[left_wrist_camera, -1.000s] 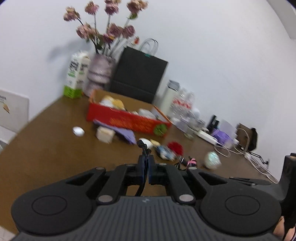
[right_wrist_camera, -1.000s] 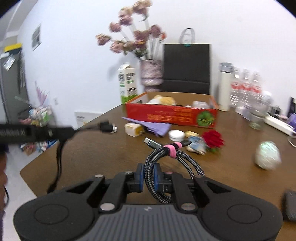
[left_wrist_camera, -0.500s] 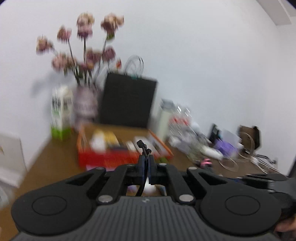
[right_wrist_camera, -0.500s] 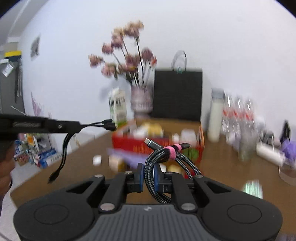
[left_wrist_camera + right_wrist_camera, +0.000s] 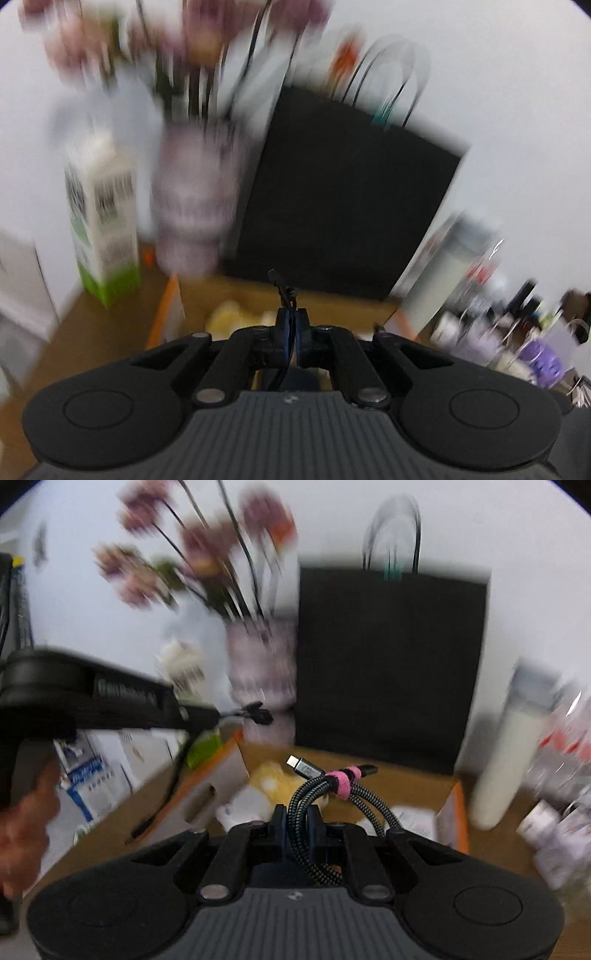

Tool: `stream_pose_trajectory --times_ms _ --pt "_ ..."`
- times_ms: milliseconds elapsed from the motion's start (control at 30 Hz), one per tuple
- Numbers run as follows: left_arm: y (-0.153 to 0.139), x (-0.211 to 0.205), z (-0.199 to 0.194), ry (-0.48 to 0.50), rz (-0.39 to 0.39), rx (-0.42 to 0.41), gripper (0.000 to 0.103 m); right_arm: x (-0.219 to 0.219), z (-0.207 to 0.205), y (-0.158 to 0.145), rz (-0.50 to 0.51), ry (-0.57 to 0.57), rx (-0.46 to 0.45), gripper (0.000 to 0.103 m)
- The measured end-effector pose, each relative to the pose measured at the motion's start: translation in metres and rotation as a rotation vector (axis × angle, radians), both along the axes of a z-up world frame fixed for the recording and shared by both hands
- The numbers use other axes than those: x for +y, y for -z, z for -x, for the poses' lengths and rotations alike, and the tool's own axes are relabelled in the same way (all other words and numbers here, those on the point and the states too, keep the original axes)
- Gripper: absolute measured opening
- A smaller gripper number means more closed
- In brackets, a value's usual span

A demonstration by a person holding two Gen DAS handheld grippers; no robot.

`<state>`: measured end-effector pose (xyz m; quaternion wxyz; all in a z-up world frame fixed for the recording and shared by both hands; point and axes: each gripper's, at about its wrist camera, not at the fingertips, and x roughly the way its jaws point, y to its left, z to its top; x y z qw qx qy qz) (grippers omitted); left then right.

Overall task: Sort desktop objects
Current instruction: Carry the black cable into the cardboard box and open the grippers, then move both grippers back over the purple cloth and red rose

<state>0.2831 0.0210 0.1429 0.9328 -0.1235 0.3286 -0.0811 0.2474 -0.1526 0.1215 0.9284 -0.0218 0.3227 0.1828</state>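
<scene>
Both views are heavily motion-blurred. Left tongs (image 5: 291, 326) are clamped on a thin black cable (image 5: 282, 290); its plug end sticks up past the fingertips, and the rest drops down behind the pads. In the right wrist view the same tongs (image 5: 221, 712) come in from the left edge, held by a hand (image 5: 22, 834), with the thin cable's tail hanging down (image 5: 173, 786) over the desk edge.

Right tongs (image 5: 297, 821) are clamped on a braided cable (image 5: 332, 797), coiled and bound with a pink strap (image 5: 341, 781); a silver USB-C plug (image 5: 299, 766) sticks out to the upper left of the strap. The coil loops down between the pads and rises above them.

Both tongs sit above or just in front of an orange box (image 5: 452, 812) on the brown desk (image 5: 88, 332); the box is open, with yellowish and white items inside, too blurred to name. In the left view the box rim (image 5: 166, 306) shows just past the fingertips.

Behind the box: black paper bag (image 5: 343, 206) with handles, upright against the wall; vase (image 5: 192, 206) with pink flowers (image 5: 192, 554) to its left; milk carton (image 5: 101, 225) left of the vase. To the right: a white bottle (image 5: 502, 753) and a cluster of clear bottles and small clutter (image 5: 517, 332), smeared.
</scene>
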Motion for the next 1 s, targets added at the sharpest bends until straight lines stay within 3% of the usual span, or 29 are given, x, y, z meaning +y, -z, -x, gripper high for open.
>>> stream_pose_trajectory --times_ms 133,300,367,400,433,500,600,700,833,1000 --pt "0.053 0.004 -0.033 -0.023 -0.005 0.1 0.004 0.007 -0.043 0.047 0.015 0.039 0.127 0.01" --pt "0.075 0.001 -0.043 0.021 -0.024 0.149 0.007 0.011 -0.064 0.078 -0.014 0.057 0.209 0.01" --pt "0.077 0.002 -0.041 0.028 -0.034 0.149 0.013 0.013 -0.068 0.088 -0.01 0.05 0.245 0.012" --pt "0.075 0.005 -0.038 0.021 -0.03 0.145 0.03 0.014 -0.069 0.089 -0.012 0.049 0.247 0.014" --pt "0.073 0.007 -0.034 0.013 -0.024 0.137 0.053 0.014 -0.067 0.088 -0.01 0.052 0.24 0.014" --pt "0.063 0.012 -0.028 0.012 -0.028 0.12 0.065 0.008 -0.063 0.082 -0.031 0.058 0.263 0.046" --pt "0.046 0.019 -0.017 -0.008 -0.088 0.134 0.084 0.0 -0.051 0.062 -0.036 0.074 0.236 0.049" --pt "0.03 0.029 0.003 -0.056 -0.15 0.14 0.087 -0.008 -0.031 0.036 -0.005 0.094 0.182 0.055" --pt "0.015 0.035 0.042 -0.089 -0.259 0.095 0.099 -0.028 0.003 0.014 0.054 0.143 0.123 0.063" --pt "0.01 0.043 0.093 -0.085 -0.283 0.097 0.103 -0.061 0.046 0.007 0.041 0.237 0.128 0.063"
